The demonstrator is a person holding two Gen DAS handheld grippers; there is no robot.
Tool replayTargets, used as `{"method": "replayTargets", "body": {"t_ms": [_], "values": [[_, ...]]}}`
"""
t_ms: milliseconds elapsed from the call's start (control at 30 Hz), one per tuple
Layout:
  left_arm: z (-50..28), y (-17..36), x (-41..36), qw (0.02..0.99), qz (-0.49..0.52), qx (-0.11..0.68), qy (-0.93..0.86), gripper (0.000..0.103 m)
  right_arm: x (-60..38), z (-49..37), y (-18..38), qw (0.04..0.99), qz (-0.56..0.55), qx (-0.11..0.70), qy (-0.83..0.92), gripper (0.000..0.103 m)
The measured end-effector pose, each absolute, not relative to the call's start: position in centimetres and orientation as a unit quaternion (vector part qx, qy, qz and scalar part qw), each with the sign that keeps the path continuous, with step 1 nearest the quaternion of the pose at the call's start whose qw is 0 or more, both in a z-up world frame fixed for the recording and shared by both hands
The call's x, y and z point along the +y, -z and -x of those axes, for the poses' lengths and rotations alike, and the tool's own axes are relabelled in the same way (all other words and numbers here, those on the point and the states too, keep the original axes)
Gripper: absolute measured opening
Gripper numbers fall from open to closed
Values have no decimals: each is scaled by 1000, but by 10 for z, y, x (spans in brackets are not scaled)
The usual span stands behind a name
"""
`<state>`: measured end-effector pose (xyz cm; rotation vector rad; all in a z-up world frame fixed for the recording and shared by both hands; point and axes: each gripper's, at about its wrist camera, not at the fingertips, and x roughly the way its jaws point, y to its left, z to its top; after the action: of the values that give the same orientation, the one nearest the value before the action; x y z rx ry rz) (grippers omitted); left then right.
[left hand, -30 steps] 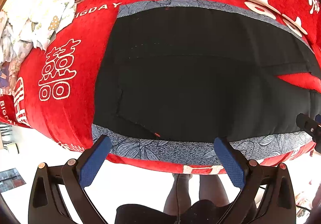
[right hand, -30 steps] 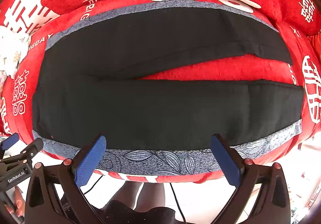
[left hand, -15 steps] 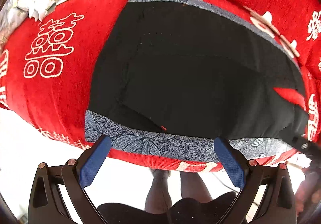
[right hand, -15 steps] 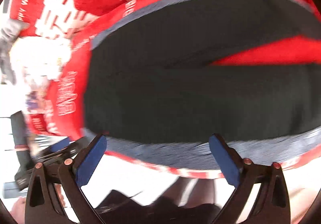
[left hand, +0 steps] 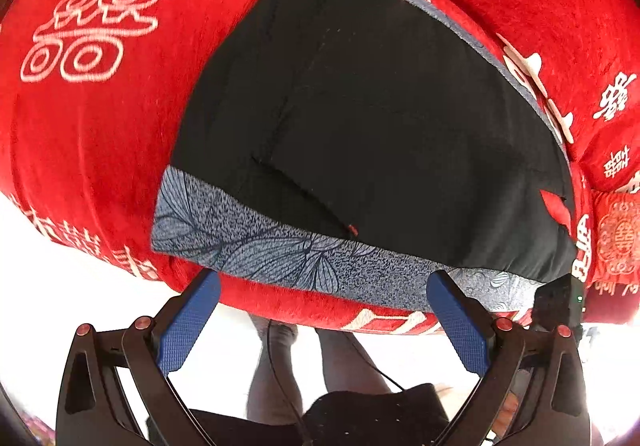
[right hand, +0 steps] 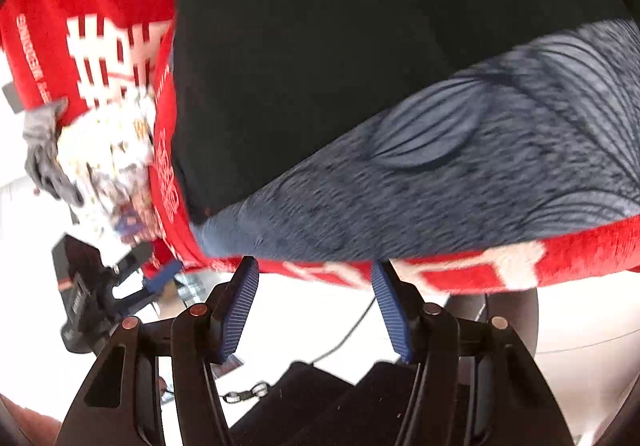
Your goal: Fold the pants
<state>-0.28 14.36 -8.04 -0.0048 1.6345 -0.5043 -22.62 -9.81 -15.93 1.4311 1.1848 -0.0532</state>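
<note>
Pants are lying flat on the red blanket, black side up with the grey leaf-print band along the near edge, right ahead of both tongs. What changed in the last second: your right tongs swung in from the middle of the legs toward the waist end and dropped close, so the leaf-print band now fills the view just beyond the tips. The jaws have also narrowed from wide open to partly closed, but nothing's between them yet. Your left tongs are spread wide, empty, and drifted toward the waist corner, hovering just short of the blanket's edge. To me that reads as lining up a grab on the near edge for the lengthwise fold. No fold started yet. The right view is blurry, so slow down before you pinch.
</note>
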Motion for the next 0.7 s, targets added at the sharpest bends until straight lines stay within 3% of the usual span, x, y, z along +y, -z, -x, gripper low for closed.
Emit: {"method": "replayTargets", "body": {"t_ms": [167, 367, 433, 467, 700], "values": [[0, 91, 152, 646, 27, 729, 224, 103, -100, 219, 154, 614, -642, 458, -10, 65], [-4, 100, 171, 634, 78, 739, 216, 103, -70, 179, 169, 598, -660, 451, -56, 64], [-4, 103, 181, 633, 98, 740, 207, 103, -61, 169, 174, 584, -662, 467, -53, 37], [-4, 103, 187, 633, 107, 740, 202, 103, -58, 162, 171, 582, -660, 473, -47, 11], [-9, 113, 217, 641, 181, 720, 195, 103, -55, 160, 139, 588, -665, 452, -87, 8]]}}
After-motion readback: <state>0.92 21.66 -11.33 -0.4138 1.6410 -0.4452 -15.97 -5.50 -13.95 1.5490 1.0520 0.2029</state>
